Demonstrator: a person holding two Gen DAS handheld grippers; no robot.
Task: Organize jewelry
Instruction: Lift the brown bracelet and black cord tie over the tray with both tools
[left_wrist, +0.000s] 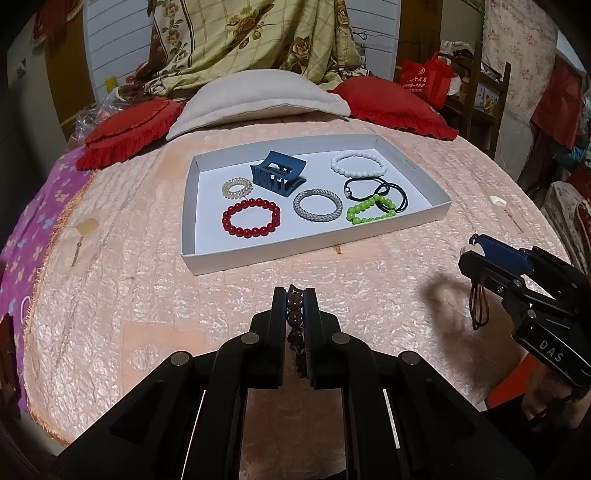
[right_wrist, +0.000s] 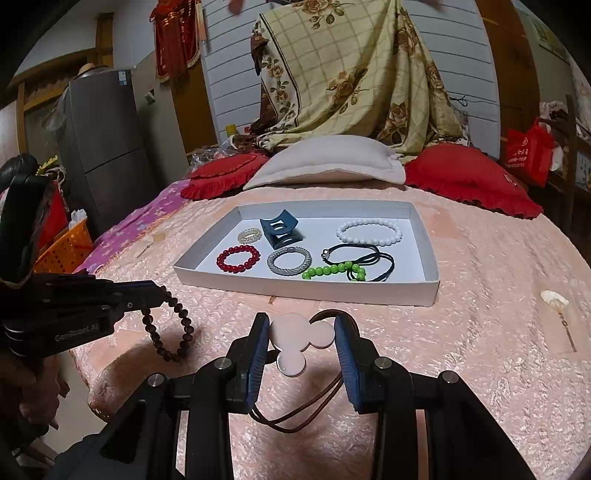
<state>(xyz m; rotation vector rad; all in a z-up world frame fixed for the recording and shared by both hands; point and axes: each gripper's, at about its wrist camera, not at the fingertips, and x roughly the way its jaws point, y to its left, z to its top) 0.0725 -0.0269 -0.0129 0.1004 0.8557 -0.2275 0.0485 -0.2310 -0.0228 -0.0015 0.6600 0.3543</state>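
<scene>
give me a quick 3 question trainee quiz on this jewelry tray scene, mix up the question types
1. True or false: the left gripper is shut on a dark brown bead bracelet.
2. Multiple choice: what does the right gripper hold? A) a green bead bracelet B) a pale pink flower-shaped charm on a brown cord C) a blue hair claw
3. Fill in: in the white tray, the bracelet at the near left is the ____ bead bracelet.

Key: 1 true; 2 B, the pale pink flower-shaped charm sits between its pads; 3 red.
</scene>
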